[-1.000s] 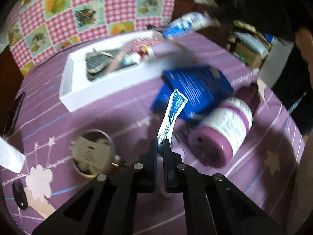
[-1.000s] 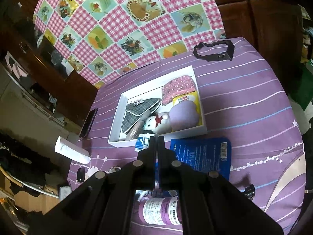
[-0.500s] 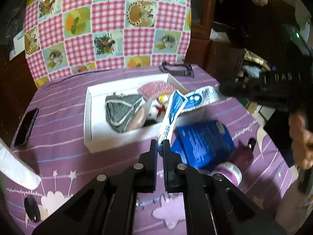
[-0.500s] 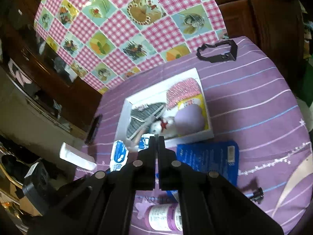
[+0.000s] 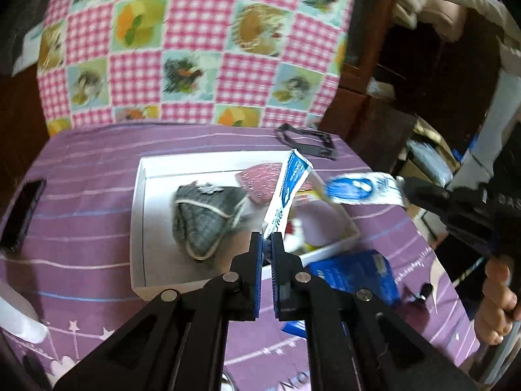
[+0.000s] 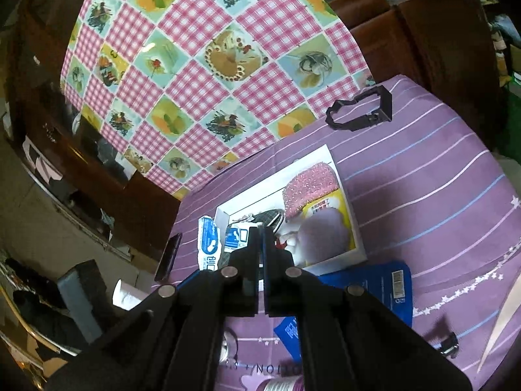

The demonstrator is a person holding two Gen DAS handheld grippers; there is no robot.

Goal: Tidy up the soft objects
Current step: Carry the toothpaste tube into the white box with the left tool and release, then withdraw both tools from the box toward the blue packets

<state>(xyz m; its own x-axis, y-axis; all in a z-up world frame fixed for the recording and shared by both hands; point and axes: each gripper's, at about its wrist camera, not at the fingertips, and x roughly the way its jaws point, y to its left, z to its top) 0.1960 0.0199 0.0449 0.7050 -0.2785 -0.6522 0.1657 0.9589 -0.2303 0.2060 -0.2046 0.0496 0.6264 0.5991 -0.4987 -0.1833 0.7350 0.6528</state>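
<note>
My left gripper (image 5: pixel 267 238) is shut on a white and blue tube (image 5: pixel 286 189), held upright above the near edge of the white tray (image 5: pixel 138 228). My right gripper (image 6: pixel 260 231) is shut on a blue and white packet (image 6: pixel 236 238); the same packet shows in the left wrist view (image 5: pixel 361 190) over the tray's right side. The tray (image 6: pixel 356 228) holds a grey pouch (image 5: pixel 205 218), a pink glittery pouch (image 6: pixel 311 185), a purple soft thing (image 6: pixel 325 234) and a small white plush (image 6: pixel 291 244).
A blue flat pack (image 5: pixel 355 277) lies right of the tray on the purple cloth. A black phone (image 5: pixel 21 215) lies at the left edge. A black clip frame (image 6: pixel 361 110) sits behind the tray. A purple-labelled bottle (image 6: pixel 280 384) lies near me.
My left gripper has lifted the tube from low over the table to above the tray. My right gripper has moved left with its packet, over the tray's side.
</note>
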